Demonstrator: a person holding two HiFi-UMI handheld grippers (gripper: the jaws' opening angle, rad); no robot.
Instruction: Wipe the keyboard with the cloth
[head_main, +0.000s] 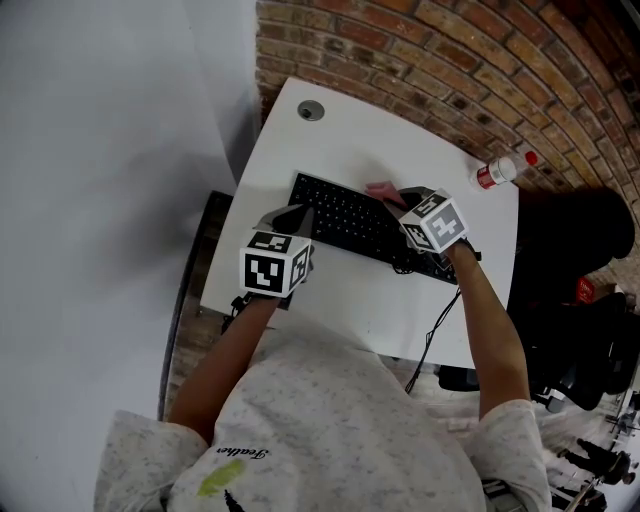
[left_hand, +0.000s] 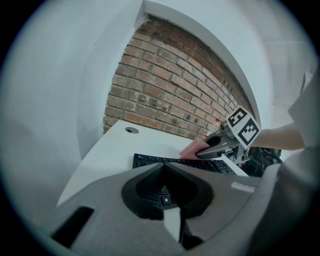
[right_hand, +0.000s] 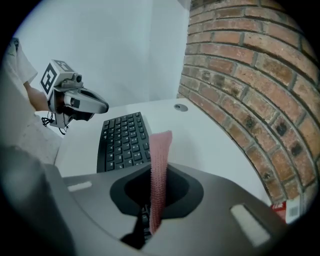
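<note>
Keyboard (head_main: 350, 226): cloth (right_hand: 161, 150) at far edge.
Right gripper (right_hand: 158, 172): clamped on cloth.
Left gripper (left_hand: 164, 166): jaws together, empty.
Progress: wiping likely barely begun.

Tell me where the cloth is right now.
The pink cloth is pinched in the right tool, held at the far edge of the black keyboard on the white desk, right of the keyboard's middle in the head view.
</note>
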